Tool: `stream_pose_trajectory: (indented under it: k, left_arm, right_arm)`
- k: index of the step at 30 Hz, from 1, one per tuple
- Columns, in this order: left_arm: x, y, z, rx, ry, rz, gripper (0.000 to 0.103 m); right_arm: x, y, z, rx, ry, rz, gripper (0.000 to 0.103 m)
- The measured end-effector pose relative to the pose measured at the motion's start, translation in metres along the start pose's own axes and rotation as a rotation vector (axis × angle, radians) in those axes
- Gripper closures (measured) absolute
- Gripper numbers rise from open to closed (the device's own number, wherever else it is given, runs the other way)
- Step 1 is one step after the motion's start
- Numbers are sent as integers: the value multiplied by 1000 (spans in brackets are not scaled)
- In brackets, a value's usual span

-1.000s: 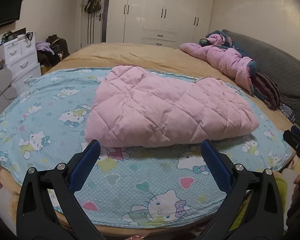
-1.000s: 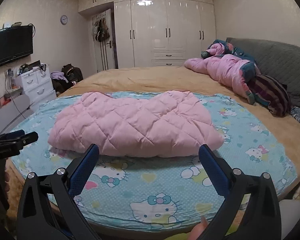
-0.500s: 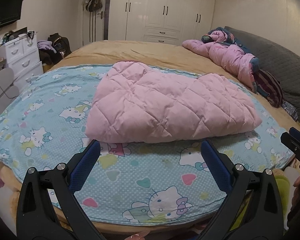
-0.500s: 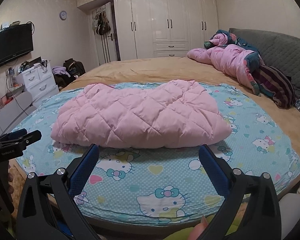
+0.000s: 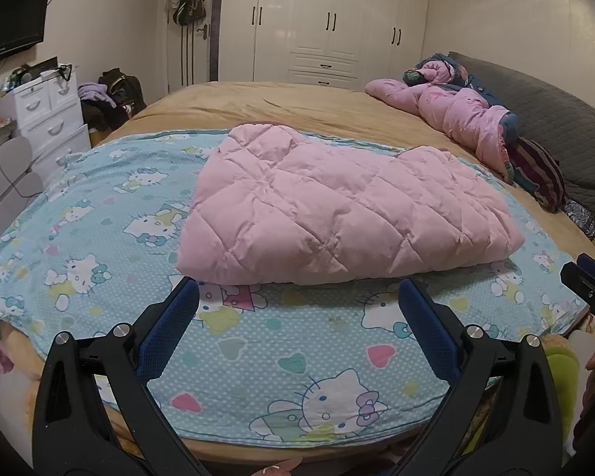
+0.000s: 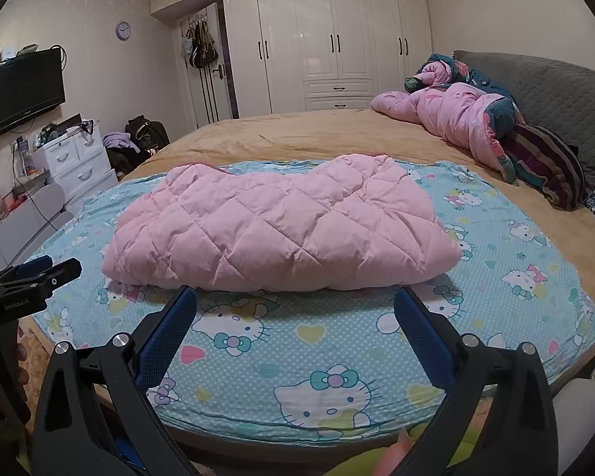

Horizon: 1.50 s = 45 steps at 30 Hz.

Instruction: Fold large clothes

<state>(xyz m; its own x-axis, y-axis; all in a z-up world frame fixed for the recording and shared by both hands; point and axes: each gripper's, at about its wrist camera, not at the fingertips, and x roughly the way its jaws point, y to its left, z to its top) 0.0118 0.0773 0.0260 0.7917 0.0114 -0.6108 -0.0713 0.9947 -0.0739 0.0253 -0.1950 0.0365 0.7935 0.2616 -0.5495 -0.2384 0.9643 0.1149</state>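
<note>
**Left wrist view: pink coat folded on the cat sheet, both grippers wide and empty**

Left wrist view shows the left gripper [image 5: 297, 305] low at the near edge of the bed. Its two blue fingers [image 5: 170, 325] are spread far apart and hold nothing. Just past the tips lies the pink quilted coat [image 5: 349, 206]. It is folded into a fat, puffy bundle and rests flat on the blue cat sheet [image 5: 99, 230]. The fingers do not touch the coat.

The right gripper [image 6: 295, 305] is seen in the right wrist view. Its blue fingers [image 6: 424, 333] are spread wide too, with nothing between them. It sits above the sheet, close to the near side of the coat, but apart from it. Each gripper peeks into the other camera at the side.

The sheet covers the near part of a big tan bed [image 6: 317, 135]. Far back by the grey headboard [image 6: 555, 91] there is a heap of pink bedding [image 6: 452, 115]. White wardrobes [image 6: 329, 39] fill the back wall. On the left stand white drawers [image 6: 75, 162], and a black TV [image 6: 22, 91] hangs on the wall.
</note>
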Motion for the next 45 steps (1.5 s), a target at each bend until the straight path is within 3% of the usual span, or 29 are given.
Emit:
stream_pose_trajectory:
  k: [45]
  left_arm:
    - [-1,0,3,14,8,31,9]
  right_arm:
    - [-7,9,3,4,-11,4,4]
